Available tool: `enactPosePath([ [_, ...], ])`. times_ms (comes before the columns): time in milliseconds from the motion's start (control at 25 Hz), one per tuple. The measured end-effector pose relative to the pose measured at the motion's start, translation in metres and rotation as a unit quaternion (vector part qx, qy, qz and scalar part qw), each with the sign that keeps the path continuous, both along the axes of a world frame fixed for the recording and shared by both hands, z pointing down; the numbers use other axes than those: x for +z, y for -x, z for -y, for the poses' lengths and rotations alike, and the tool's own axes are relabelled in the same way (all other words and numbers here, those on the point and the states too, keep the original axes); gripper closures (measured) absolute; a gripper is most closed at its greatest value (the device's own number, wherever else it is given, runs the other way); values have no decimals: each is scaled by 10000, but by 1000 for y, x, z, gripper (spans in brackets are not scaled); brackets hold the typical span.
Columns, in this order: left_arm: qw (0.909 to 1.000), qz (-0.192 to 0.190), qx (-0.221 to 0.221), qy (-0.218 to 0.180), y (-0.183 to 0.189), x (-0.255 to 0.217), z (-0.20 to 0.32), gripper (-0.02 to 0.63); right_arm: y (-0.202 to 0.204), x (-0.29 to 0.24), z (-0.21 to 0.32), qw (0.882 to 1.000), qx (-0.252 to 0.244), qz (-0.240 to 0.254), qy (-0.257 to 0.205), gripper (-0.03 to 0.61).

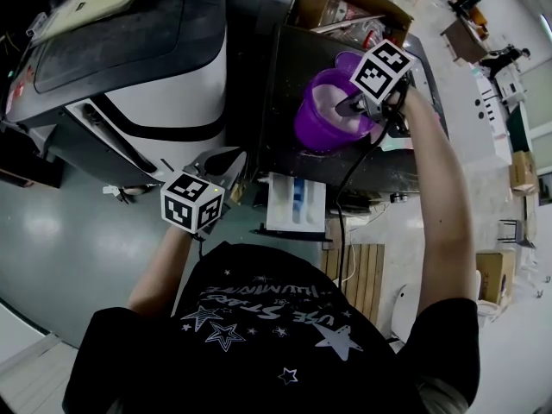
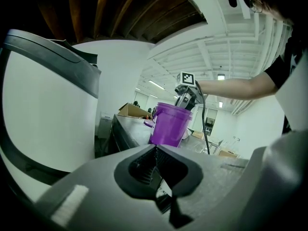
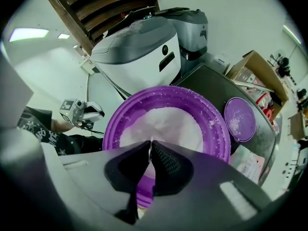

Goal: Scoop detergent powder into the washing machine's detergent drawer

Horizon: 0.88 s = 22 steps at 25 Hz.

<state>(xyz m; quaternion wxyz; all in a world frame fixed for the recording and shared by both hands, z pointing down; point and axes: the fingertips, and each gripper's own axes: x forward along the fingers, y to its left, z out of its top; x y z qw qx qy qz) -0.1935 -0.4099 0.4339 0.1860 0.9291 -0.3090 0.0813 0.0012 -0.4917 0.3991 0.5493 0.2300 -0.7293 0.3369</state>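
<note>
Right gripper (image 3: 150, 143): jaws pressed together above the detergent powder (image 3: 166, 121) in the purple bucket (image 3: 113, 129), mid washer top (image 1: 285, 102). Scoop not discernible. Left gripper (image 2: 155, 148): closed, empty. Detergent drawer (image 1: 296, 203) stands open at the top's near edge. Best: lift level, carry low, tip slowly.

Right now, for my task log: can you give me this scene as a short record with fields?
left gripper: jaws together, nothing between them, beside the washing machine
right gripper: jaws together, above the powder
bucket: purple, open, white powder inside
lid: off, lying beside the bucket
detergent drawer: pulled open, no gripper at it
</note>
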Motion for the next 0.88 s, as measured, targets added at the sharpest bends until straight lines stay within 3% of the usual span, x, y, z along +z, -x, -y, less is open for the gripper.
enactPosePath([
  [320,10000,60,-39,35,0,3,-1,612,-4,-17,-7,9932,741,893,-29,541],
  [520,9999,130,-40,73,-3,3,-9,612,-11,-29,-10,9781,1384,1525,-283,541],
  [880,9995,238,-180,95,-14,-3,-30,612,-31,-45,-20,9494,1987,2306,-775,541],
])
